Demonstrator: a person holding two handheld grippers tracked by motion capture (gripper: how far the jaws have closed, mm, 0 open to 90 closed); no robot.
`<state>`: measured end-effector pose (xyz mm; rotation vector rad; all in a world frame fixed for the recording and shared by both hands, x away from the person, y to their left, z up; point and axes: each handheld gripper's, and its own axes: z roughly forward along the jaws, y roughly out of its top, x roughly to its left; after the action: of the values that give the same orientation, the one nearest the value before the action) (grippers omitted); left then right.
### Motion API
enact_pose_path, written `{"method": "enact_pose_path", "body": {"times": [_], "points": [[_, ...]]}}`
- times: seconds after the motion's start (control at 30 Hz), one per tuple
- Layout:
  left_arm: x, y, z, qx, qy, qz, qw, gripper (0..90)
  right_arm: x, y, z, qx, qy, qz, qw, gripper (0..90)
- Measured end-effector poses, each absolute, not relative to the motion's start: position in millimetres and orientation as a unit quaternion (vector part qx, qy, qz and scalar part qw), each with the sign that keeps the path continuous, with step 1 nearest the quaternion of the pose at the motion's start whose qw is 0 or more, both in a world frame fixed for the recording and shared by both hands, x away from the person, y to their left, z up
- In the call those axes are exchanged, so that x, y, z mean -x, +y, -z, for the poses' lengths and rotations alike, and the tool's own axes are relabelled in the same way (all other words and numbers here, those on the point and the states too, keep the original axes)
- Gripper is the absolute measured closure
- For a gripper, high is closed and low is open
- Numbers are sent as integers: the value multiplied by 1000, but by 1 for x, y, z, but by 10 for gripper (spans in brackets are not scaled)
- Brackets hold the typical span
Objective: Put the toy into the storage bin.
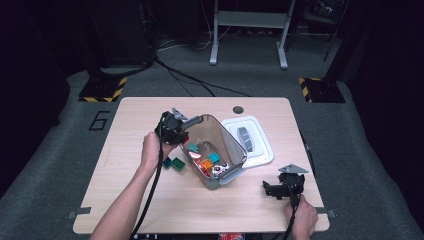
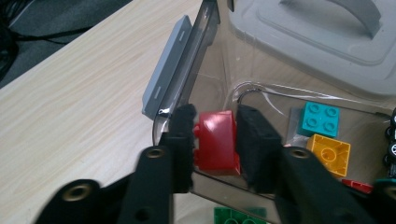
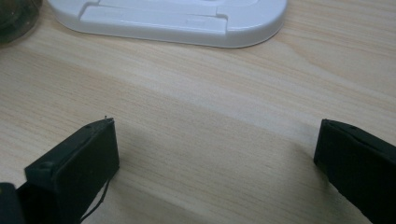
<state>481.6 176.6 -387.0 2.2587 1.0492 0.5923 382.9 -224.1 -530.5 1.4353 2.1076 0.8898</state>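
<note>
1. Bricks are being put into the clear bin (image 1: 226, 150); its white lid (image 1: 260, 147) lies on the table (image 1: 130, 130) just beside it.
2. Left gripper (image 2: 214, 140) holds a red brick (image 2: 215, 142) between its pads, inside the bin near one wall, seemingly about to drop it.
3. Several bricks already lie in the bin, a teal brick (image 2: 320, 118) and a yellow brick (image 2: 329, 154) among them.
4. Left to do: two green bricks (image 1: 173, 163) sit on the table beside the bin.
5. Right gripper (image 3: 215, 163) hovers low over bare table with jaws wide, holding nothing.
</note>
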Motion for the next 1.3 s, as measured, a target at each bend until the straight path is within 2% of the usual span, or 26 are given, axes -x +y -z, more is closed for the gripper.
{"method": "enact_pose_path", "body": {"times": [0.33,0.53,0.7,0.77,0.87,1.3], "points": [[-463,206,376,-818,409,-244,324,268,-383,-224,530,-519,761,-321,219,0],[-455,237,384,-799,435,-243,336,171,-383,-224,530,-519,761,-322,219,0],[-452,257,401,-787,459,-233,339,143,-383,-224,530,-519,761,-321,219,0],[-451,261,410,-777,473,-230,344,107,-383,-224,530,-519,762,-321,219,0],[-451,268,424,-782,480,-218,334,80,-383,-224,530,-519,761,-322,218,0],[-455,270,484,-789,511,-188,284,107,-383,-224,530,-519,761,-322,219,0]]}}
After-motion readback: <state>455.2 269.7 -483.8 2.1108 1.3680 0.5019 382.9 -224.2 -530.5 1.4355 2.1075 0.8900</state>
